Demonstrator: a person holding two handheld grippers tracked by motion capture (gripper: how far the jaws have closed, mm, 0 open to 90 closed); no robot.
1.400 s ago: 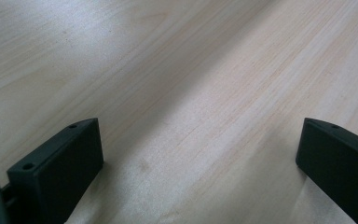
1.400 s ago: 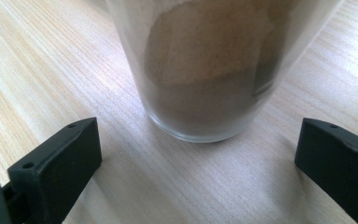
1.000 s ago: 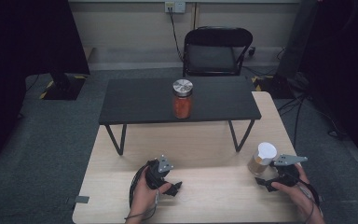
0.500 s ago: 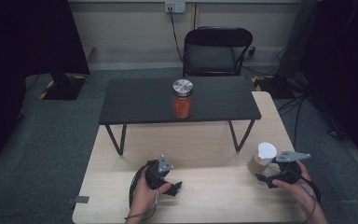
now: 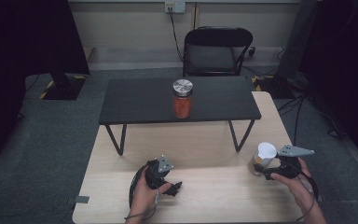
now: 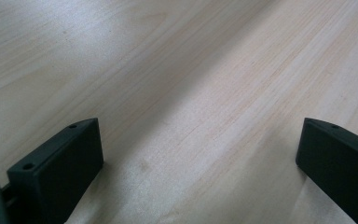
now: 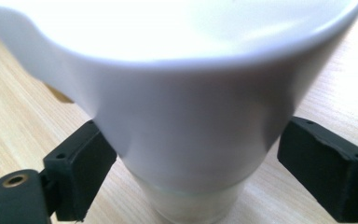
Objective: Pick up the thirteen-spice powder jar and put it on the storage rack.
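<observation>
One white-capped container (image 5: 264, 157) stands upright on the pale wooden bench (image 5: 214, 196), low at the right of the high view. Up close, in the right claw's own view, its wide white top (image 7: 182, 70) flares above a narrower clear lower body. The right claw (image 5: 263, 171) has its two black jaws on either side of this container; they have just been closing in on it, the left jaw touching the white wall, the right jaw seemingly a sliver off it, so whether the grip is firm cannot be told. One hand (image 5: 303, 184) carries that claw at the lower right corner of the high view.

Well apart, at lower centre-left, the left claw (image 5: 176, 186) rests in the other hand (image 5: 145, 193) just above the bench, released, its jaws wide with bare wood (image 6: 191, 116) between them.

Further up the frame, one small black table (image 5: 140, 100) stands on the bench's far end, bearing one jar (image 5: 182, 99) of orange contents with a silver lid. Behind it, at upper centre, sits one black folding chair (image 5: 214, 51).
</observation>
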